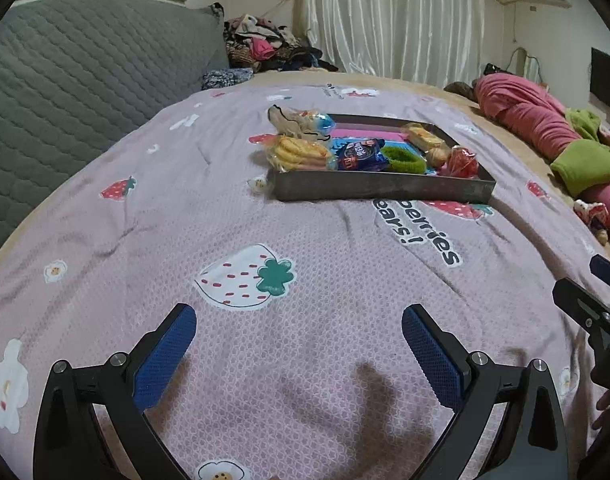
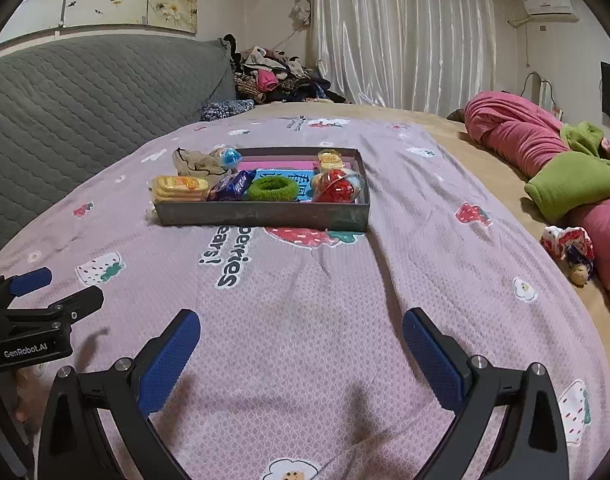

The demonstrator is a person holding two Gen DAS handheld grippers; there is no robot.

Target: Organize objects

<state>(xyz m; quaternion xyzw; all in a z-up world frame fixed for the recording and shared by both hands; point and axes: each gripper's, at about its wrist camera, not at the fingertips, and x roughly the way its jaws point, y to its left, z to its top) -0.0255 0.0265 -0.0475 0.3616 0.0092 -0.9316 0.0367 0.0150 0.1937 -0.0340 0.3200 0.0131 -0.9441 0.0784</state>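
Note:
A dark metal tray (image 1: 381, 191) (image 2: 265, 216) sits on the pink strawberry bedspread (image 1: 265, 360) (image 2: 325, 320), well ahead of both grippers. It holds a yellow biscuit pack (image 1: 299, 152) (image 2: 181, 188), a blue snack packet (image 1: 359, 156) (image 2: 231, 186), a green hair scrunchie (image 1: 403, 160) (image 2: 273, 190), a red wrapped ball (image 1: 461, 162) (image 2: 337, 188) and a beige pouch (image 1: 293, 124) (image 2: 197, 164). My left gripper (image 1: 299, 314) (image 2: 65, 286) hovers open above bare bedspread, nothing between its blue pads. My right gripper (image 2: 301, 316) (image 1: 581, 276) is open and empty too, just to its right.
A grey quilted headboard (image 1: 65, 80) rises on the left. Piled clothes (image 2: 277, 76) lie behind the bed. Rolled pink and green blankets (image 2: 545, 160) and a small doll (image 2: 569, 248) line the right side. A small white item (image 1: 259, 184) lies by the tray's left corner.

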